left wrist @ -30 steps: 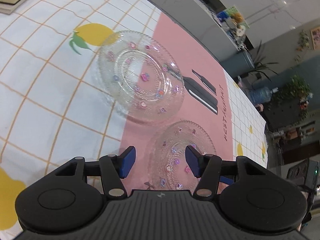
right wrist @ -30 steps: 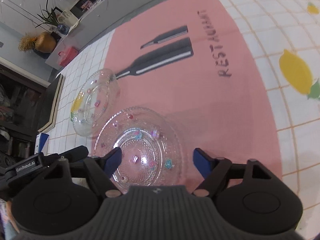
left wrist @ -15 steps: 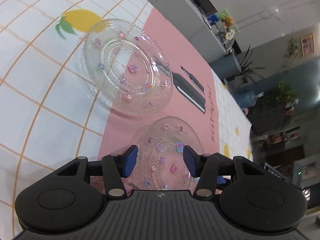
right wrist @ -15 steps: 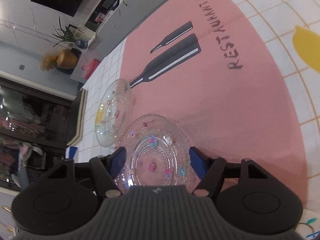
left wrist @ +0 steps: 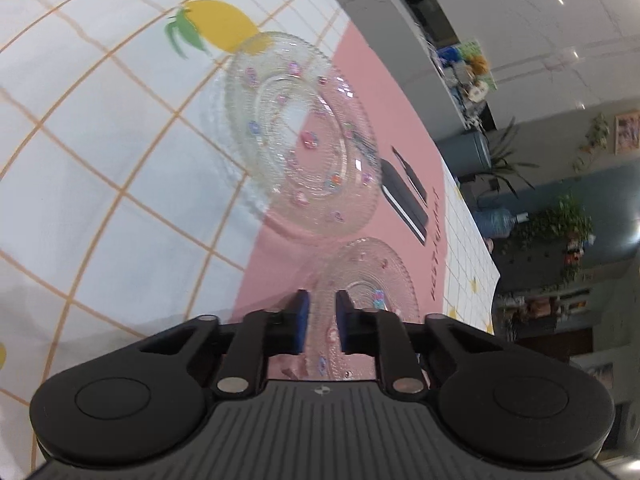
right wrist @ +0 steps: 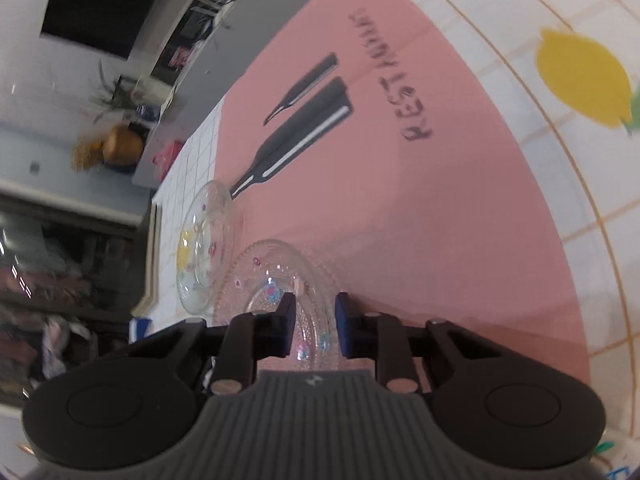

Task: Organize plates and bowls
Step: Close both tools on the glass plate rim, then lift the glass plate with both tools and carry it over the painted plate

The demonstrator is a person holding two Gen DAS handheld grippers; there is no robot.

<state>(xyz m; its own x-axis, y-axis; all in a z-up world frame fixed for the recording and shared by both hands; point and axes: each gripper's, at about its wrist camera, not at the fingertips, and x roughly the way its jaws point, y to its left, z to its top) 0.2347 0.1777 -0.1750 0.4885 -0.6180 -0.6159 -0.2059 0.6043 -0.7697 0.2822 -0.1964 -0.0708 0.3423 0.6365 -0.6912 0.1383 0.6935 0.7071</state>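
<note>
Two clear glass plates with coloured flower dots lie on the tablecloth. The smaller plate (left wrist: 372, 280) lies on the pink part, close to my left gripper (left wrist: 322, 314), whose blue pads are shut on its near rim. The same smaller plate (right wrist: 276, 280) shows in the right wrist view, where my right gripper (right wrist: 314, 314) is shut on its opposite rim. The larger plate (left wrist: 300, 136) lies just beyond it, partly on the white checked cloth. It also shows in the right wrist view (right wrist: 204, 248) at the left of the smaller one.
The tablecloth has a pink panel (right wrist: 400, 208) with printed bottle, knife and "RESTAURANT" lettering, and white checks with lemons (left wrist: 220, 26). The table edge runs along the far side, with a counter, plants and a water bottle (left wrist: 498, 222) beyond.
Both grippers have closed from wide open onto the smaller plate's rim, one on each side. Both moved closer to the plate.
</note>
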